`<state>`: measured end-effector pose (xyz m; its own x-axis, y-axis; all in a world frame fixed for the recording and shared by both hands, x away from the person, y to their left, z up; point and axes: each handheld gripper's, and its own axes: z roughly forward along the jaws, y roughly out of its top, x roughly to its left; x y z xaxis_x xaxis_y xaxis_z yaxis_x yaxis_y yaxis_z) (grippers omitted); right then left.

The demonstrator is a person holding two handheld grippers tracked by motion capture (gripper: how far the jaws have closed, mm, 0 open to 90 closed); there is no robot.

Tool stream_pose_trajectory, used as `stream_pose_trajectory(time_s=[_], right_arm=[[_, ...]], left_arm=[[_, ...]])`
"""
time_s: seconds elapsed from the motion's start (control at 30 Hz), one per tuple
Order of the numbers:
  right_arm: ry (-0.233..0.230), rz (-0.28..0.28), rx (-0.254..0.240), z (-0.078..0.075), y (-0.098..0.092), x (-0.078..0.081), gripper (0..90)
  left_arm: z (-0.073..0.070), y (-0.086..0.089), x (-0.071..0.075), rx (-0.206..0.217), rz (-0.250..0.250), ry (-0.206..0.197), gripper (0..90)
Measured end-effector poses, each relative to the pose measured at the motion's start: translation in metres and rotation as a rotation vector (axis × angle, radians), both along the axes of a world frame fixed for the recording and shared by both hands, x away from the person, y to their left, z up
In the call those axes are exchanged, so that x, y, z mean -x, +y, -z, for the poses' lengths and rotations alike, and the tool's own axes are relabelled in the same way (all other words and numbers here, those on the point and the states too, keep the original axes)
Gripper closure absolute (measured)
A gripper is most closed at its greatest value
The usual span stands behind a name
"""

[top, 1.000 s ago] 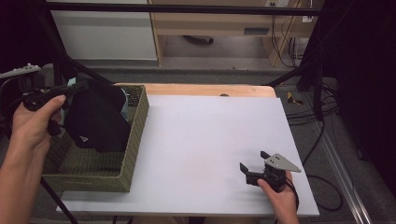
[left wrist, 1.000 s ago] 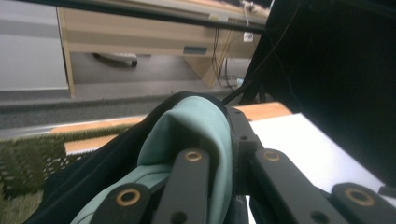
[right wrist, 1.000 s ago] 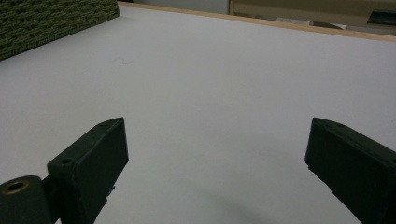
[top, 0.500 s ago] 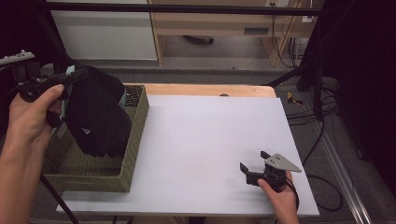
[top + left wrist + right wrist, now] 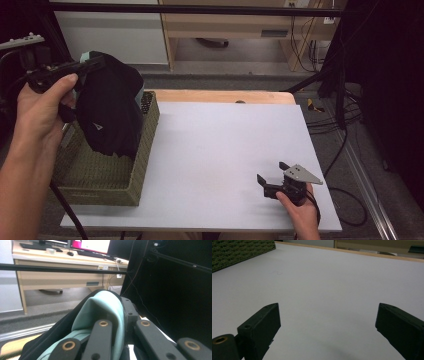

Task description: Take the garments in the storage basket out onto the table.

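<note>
Black fabric with a pale green lining, a garment point(image 5: 110, 110), hangs from the left gripper point(image 5: 92, 62) at the far left, its lower hem just above the inside of the green woven basket point(image 5: 142, 150). Compared with a second ago it sits higher: most of the cloth was slumped in the basket then, and now nearly all of it has cleared the rim. In the left gripper view the jaws are clamped tight on a fold of the green lining point(image 5: 105, 312). The lift-out looks almost done; carrying it right over the white table point(image 5: 220, 145) would likely follow. Near the right edge, the right gripper point(image 5: 272, 172) rests on the table, jaws wide and empty, unmoved.
</note>
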<state>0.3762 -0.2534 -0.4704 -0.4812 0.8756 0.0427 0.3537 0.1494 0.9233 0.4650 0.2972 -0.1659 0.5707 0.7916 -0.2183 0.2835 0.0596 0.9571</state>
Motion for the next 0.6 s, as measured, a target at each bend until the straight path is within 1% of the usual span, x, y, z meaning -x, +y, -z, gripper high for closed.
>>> stream_pose_trajectory(time_s=[0.13, 0.33, 0.37, 0.4, 0.47, 0.6], right_arm=[[0.001, 0.0, 0.001, 0.0, 0.0, 0.0, 6.3], [0.003, 0.001, -0.002, 0.0, 0.0, 0.0, 6.4], [0.005, 0.002, -0.008, 0.0, 0.0, -0.001, 6.4], [0.005, 0.002, -0.008, 0.0, 0.0, -0.001, 6.4], [0.007, 0.0, -0.01, 0.001, -0.001, -0.001, 6.4], [0.006, 0.0, -0.015, 0.0, -0.002, -0.001, 6.4]], left_arm=[[-0.006, -0.016, -0.004, -0.002, 0.022, 0.001, 86.9], [-0.014, -0.045, -0.011, -0.02, 0.064, -0.007, 86.9], [-0.015, -0.055, -0.014, -0.03, 0.075, -0.004, 86.9], [-0.015, -0.055, -0.014, -0.03, 0.075, -0.004, 86.9], [-0.015, -0.064, -0.018, -0.032, 0.085, -0.001, 86.9], [-0.013, -0.085, -0.026, -0.051, 0.111, 0.012, 86.9]])
